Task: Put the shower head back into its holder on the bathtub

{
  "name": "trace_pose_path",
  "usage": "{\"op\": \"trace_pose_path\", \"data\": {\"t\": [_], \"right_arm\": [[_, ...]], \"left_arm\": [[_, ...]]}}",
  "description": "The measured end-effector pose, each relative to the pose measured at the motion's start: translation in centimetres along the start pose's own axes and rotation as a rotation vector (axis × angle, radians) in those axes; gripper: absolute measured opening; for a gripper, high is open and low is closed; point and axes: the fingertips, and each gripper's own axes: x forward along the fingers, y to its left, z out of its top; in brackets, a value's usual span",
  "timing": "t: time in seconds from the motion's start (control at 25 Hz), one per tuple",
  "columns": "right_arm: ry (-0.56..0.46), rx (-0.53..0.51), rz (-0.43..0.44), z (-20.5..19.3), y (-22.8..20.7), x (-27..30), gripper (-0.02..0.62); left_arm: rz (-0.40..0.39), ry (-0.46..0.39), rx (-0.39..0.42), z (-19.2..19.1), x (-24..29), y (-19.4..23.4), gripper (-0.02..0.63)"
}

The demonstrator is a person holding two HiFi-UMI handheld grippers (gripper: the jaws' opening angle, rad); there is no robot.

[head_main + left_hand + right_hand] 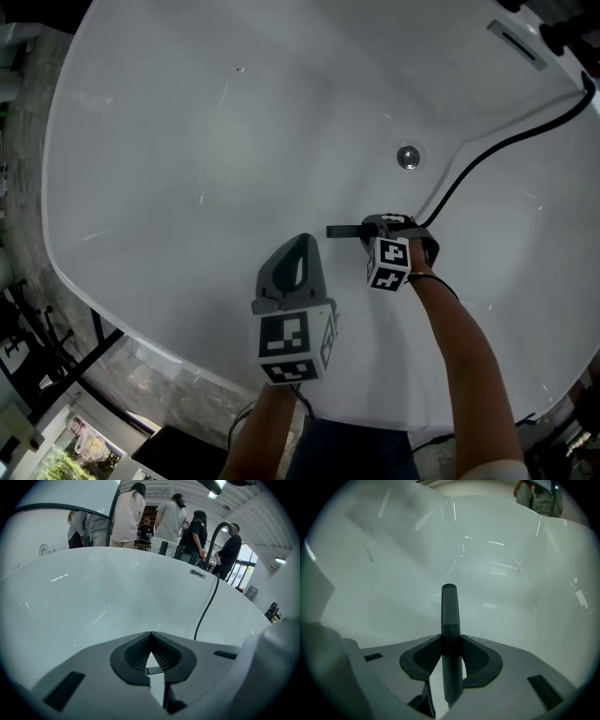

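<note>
Sitting clamped in right claw [451, 641]: shower head [449, 606]

Speaker 1: Where does the black hose [487, 155] end?
Speaker 2: It runs off the head view's right edge.
Speaker 1: And the shower head [339, 230]?
Speaker 2: The right gripper [373, 228] covers all but its tip.

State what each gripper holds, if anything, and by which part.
The right gripper clamps the black shower head on its smooth handle, just behind the perforated spray end. The left gripper is shut and holds nothing.
</note>
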Motion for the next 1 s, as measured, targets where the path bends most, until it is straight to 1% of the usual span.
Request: {"op": "trace_pose_path", "data": {"t": [0.24, 0.4, 0.68, 0.8, 1.0], "right_arm": [[-0.104, 0.061, -0.113, 2.1, -2.4, -6.4, 0.13], [-0.181, 0.143, -0.184, 3.2, -3.7, -11.2, 0.13], [-0.289, 0.252, -0.324, 4.2, -5.7, -19.5, 0.13], [-0.342, 0.305, -0.404, 4.5, -6.3, -23.5, 0.129], [-0.421, 0.385, -0.535, 4.8, -7.1, -29.9, 0.129]], "left_arm": [[0.039, -0.04, 0.057, 2.1, -2.0, -1.1, 0.002], [0.05, -0.051, 0.102, 3.8, -3.1, -2.3, 0.002], [0.002, -0.061, 0.122, 6.0, -4.9, -5.8, 0.002], [-0.026, -0.075, 0.141, 6.7, -6.4, -7.4, 0.002], [-0.054, -0.094, 0.131, 7.9, -8.3, -9.0, 0.002]]}}
